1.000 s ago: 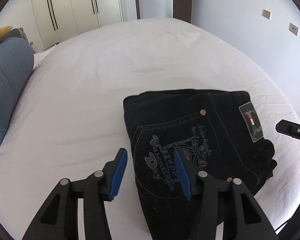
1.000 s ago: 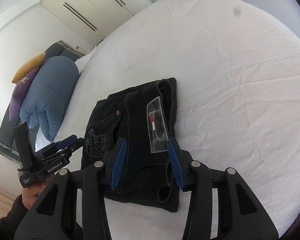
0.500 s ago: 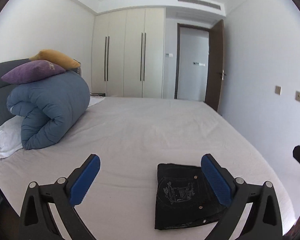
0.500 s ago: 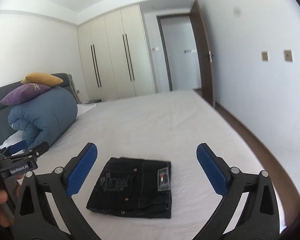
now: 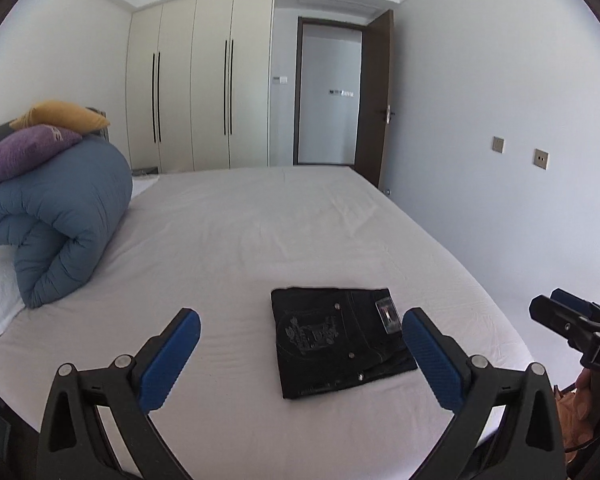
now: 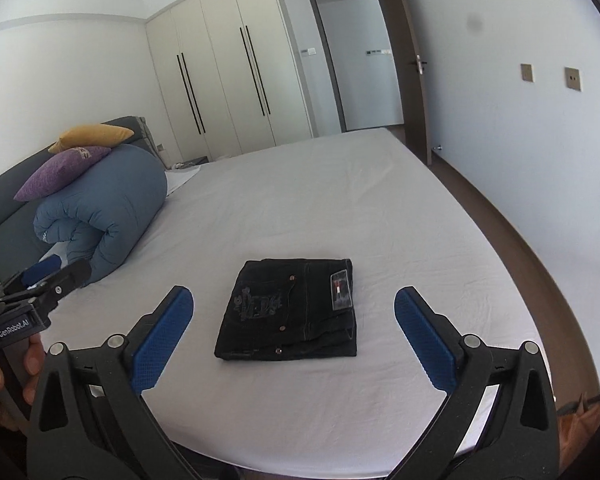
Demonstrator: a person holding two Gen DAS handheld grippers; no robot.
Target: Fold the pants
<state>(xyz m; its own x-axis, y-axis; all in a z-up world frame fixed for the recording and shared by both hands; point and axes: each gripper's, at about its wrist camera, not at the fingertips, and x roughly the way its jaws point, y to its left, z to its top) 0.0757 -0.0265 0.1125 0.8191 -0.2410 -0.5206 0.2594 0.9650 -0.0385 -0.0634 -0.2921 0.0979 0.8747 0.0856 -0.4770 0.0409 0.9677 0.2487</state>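
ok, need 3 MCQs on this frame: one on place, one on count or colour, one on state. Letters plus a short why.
1. Where do the pants lie?
A. on the white bed, folded, near its front edge
B. on top of the rolled blue duvet
C. on the floor by the door

2. How many cushions sit on the blue duvet?
A. none
B. two
C. four

3. What state are the two grippers in?
A. both shut on the pants
B. left shut, right open
C. both open, holding nothing

Answers:
1 A: the dark folded bundle rests on the sheet, apart from the duvet.
2 B: a purple cushion and a yellow cushion are stacked there.
3 C: the left gripper and the right gripper show blue pads spread wide, clear of the cloth.
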